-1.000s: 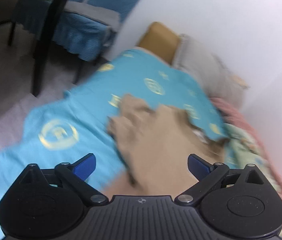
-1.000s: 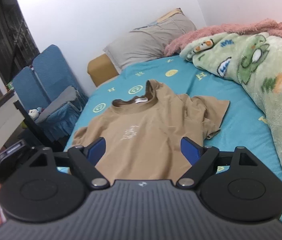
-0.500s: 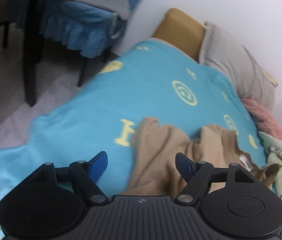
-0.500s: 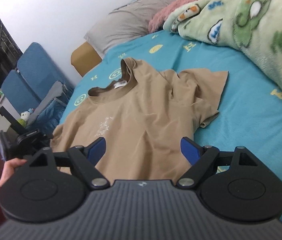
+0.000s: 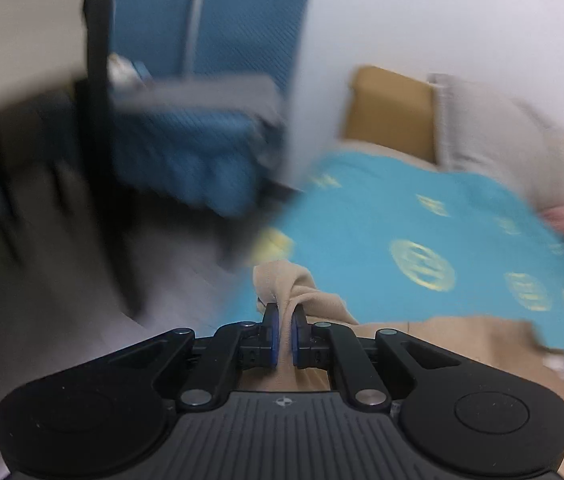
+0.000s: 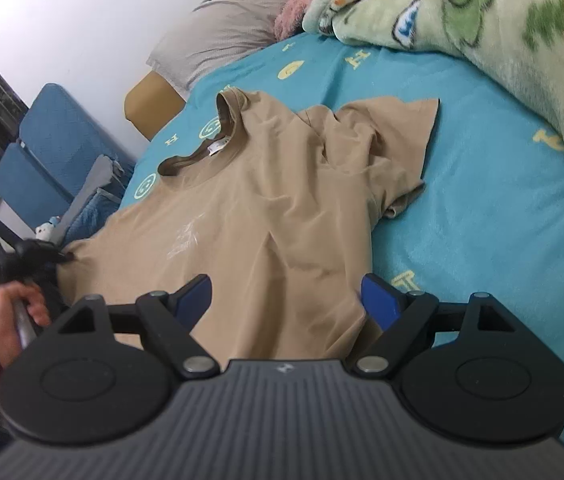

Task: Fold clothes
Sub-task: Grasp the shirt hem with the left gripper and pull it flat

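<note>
A tan T-shirt (image 6: 266, 208) lies face up on the blue bed sheet (image 6: 481, 200), collar toward the pillow, one sleeve (image 6: 397, 140) spread to the right. My left gripper (image 5: 285, 322) is shut on a bunched piece of the shirt's left sleeve (image 5: 285, 280) near the bed's edge; it also shows at the left of the right wrist view (image 6: 42, 254). My right gripper (image 6: 287, 294) is open and empty, hovering over the shirt's lower hem.
A grey pillow (image 6: 234, 36) and a green cartoon blanket (image 6: 481, 24) lie at the head and right side of the bed. Blue chairs (image 5: 202, 80) and a dark table leg (image 5: 102, 128) stand beside the bed on the left.
My left gripper closed on the shirt's left sleeve and swung toward the bed's edge; its view is blurred by motion. My right gripper moved closer over the hem, still open.
</note>
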{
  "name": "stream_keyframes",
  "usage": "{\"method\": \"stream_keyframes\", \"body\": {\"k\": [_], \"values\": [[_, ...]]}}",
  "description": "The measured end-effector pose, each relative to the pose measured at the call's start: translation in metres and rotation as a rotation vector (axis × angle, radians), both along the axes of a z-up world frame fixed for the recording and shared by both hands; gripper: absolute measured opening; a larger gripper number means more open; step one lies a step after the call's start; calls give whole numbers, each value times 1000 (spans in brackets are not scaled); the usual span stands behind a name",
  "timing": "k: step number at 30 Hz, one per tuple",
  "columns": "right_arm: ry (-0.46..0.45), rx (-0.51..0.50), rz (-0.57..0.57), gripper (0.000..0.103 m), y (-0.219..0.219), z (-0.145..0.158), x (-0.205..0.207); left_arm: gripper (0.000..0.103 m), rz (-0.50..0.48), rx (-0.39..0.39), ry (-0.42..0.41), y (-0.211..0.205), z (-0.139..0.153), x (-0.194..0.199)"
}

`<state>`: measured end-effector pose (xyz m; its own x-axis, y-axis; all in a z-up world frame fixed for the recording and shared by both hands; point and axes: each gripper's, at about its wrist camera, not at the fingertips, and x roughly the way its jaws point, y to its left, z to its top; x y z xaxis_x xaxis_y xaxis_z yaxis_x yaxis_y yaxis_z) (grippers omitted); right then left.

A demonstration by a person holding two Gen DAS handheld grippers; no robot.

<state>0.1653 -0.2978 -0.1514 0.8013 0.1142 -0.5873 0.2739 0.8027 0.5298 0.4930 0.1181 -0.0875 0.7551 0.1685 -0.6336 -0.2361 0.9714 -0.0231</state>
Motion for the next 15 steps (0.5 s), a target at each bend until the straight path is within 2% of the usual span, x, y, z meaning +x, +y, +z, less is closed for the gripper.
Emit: {"method": "stream_keyframes", "body": {"k": [2, 3, 4, 5, 6, 7, 9, 12, 15], "values": [[-5, -36, -6, 83, 2, 2, 0, 8, 46, 123, 26, -10, -2, 11], [-3, -53, -7, 83, 3, 2, 1, 9, 48, 146, 50, -14, -7, 16], [-2, -65, -8, 83, 3, 2, 2, 17, 38, 137, 72, -16, -13, 18], [-2, -73, -10, 83, 3, 1, 2, 20, 25, 121, 82, -19, -16, 18], [-3, -82, -11, 83, 3, 1, 3, 32, 18, 108, 80, -20, -17, 13], [-3, -93, -12, 83, 3, 0, 3, 54, 15, 96, 79, -19, -17, 4], [-6, -119, -6, 83, 6, 0, 4, 75, -3, 71, 82, -23, -12, -13], [-24, -152, 8, 83, 10, 1, 5, 82, -90, 38, 44, -30, 4, -65], [-57, -192, 20, 83, 15, 6, 4, 85, -166, 7, 14, -36, 21, -128]]}}
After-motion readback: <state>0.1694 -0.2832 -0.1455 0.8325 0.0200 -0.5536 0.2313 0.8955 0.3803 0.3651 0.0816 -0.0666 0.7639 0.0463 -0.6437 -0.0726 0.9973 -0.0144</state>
